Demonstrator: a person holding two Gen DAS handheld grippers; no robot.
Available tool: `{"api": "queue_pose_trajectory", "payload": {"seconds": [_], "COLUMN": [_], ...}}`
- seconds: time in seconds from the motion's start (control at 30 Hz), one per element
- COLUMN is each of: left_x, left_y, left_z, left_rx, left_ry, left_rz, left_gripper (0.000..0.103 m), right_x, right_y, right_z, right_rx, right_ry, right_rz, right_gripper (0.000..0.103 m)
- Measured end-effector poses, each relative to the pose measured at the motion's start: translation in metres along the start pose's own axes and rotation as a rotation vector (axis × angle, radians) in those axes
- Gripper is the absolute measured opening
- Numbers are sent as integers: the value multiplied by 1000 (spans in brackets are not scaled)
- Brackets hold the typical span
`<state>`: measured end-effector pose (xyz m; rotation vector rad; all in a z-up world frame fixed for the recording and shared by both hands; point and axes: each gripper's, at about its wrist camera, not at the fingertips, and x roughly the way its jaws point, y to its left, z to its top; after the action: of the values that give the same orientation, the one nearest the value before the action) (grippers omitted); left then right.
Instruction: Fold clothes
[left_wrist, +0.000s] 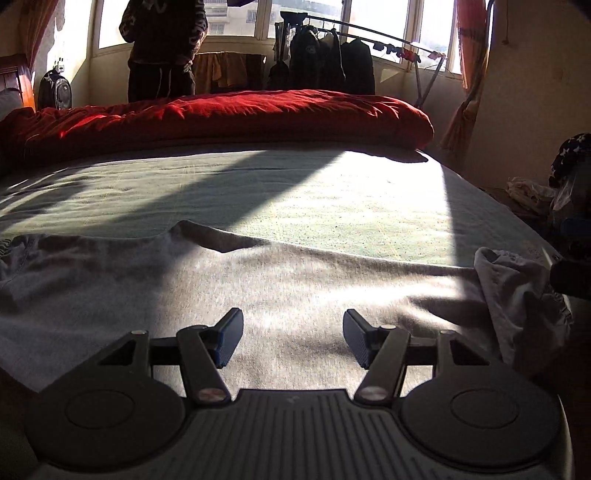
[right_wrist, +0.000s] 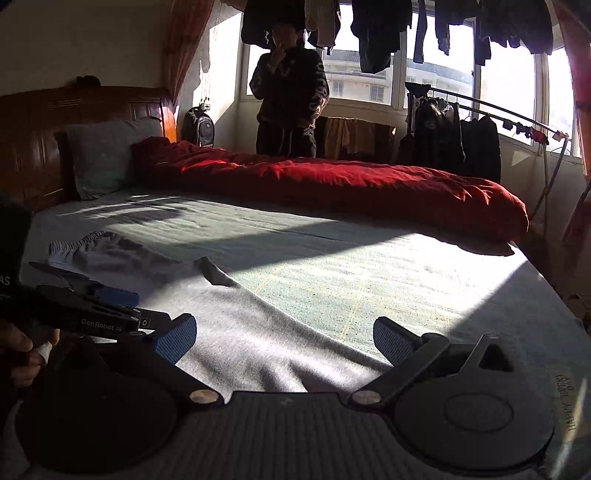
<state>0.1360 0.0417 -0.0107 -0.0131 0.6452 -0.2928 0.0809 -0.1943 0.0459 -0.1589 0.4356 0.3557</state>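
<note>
Your green bed sheet (left_wrist: 295, 192) lies half in sun, a red duvet (left_wrist: 229, 118) at twelve o'clock. The grey garment (left_wrist: 229, 288) (soft, wrinkled) sprawls flat beneath your left gripper (left_wrist: 293, 338) and right gripper (right_wrist: 284, 341), both spread wide, holding nothing.

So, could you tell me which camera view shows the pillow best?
The right wrist view: the grey pillow leans against the wooden headboard, fully visible. The left wrist view shows at most a dim sliver at its left edge.
</note>
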Motion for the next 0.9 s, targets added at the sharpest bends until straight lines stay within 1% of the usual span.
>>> {"api": "queue_pose_trajectory", "payload": {"seconds": [0.07, 0.17, 0.27, 0.4, 0.5, 0.57, 0.7, 0.83, 0.9], "left_x": [3, 5, 8, 3, -7, -9, -8, -6, -5], "left_y": [1, 2, 4, 6, 12, 16, 18, 12, 8], "left_z": [-1, -1, 0, 1, 1, 2, 5, 6, 6], "left_rx": [11, 20, 25, 51, 52, 40, 38, 70, 83], "left_ry": [7, 3, 8, -2, -34, -37, -7, 19, 34], "left_rz": [-37, -95, -153, -187, -206, -202, -189, -166, -159], "left_gripper": [61, 61, 62, 62, 65, 66, 66, 66, 66], "right_x": [-8, -22, -39, -53, -55, -55, -54, -52, -50], "right_y": [0, 5, 10, 16, 23, 28, 21, 12, 2], "right_z": [-1, 0, 3, 9, 13, 15, 12, 9, 1], "right_rx": [-7, -20, -14, 3, 9, -5, 29, 70, 108], "right_ry": [3, 27, 15, 6, 0, -2, -19, -36, -22], "right_rz": [-62, -130, -190, -238, -259, -253, -237, -222, -220], "right_gripper": [103, 103, 103, 103, 103, 103, 103, 103, 103]}}
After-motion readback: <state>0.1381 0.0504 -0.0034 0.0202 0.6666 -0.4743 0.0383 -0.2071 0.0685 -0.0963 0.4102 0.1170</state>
